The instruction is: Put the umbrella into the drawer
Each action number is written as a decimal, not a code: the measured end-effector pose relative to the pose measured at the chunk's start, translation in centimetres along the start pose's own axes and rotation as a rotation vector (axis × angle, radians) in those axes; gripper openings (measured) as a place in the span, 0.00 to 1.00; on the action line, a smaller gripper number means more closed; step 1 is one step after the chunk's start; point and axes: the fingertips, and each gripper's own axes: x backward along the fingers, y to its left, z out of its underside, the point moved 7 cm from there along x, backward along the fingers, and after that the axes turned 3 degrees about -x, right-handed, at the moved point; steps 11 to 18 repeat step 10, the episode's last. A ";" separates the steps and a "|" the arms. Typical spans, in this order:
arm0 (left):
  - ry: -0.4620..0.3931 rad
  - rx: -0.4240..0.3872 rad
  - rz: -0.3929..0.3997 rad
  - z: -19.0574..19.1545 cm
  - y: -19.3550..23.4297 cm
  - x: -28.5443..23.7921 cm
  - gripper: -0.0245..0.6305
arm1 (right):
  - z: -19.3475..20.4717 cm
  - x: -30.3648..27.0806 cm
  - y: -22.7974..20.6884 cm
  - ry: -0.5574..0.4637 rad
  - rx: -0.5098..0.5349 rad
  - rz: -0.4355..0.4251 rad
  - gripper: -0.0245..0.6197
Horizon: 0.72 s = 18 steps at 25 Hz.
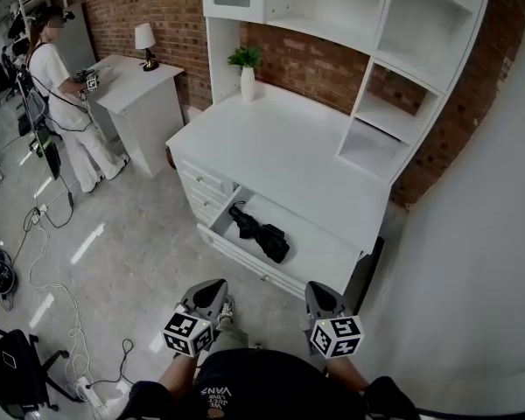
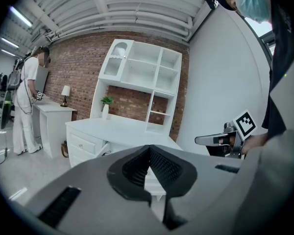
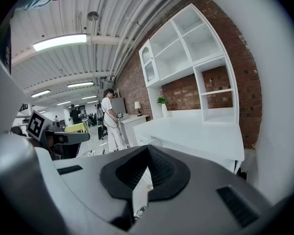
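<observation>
From the head view, a folded black umbrella [image 1: 259,233] lies inside the open drawer [image 1: 319,254], toward its left end, just below the near edge of the white tabletop [image 1: 280,143]. The left claw [image 1: 215,287] and right claw [image 1: 318,289] hover side by side near the person, apart from the drawer.

In the left gripper view, the pads meet at their tips, closed on nothing. A potted plant [image 2: 106,102] stands far back on the tabletop.

In the right gripper view, this claw's jaws are pressed together with nothing between them.
</observation>
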 end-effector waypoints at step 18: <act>-0.006 -0.001 -0.003 -0.1 -0.3 0.1 0.05 | -0.1 0.2 -0.1 -0.001 0.008 0.009 0.04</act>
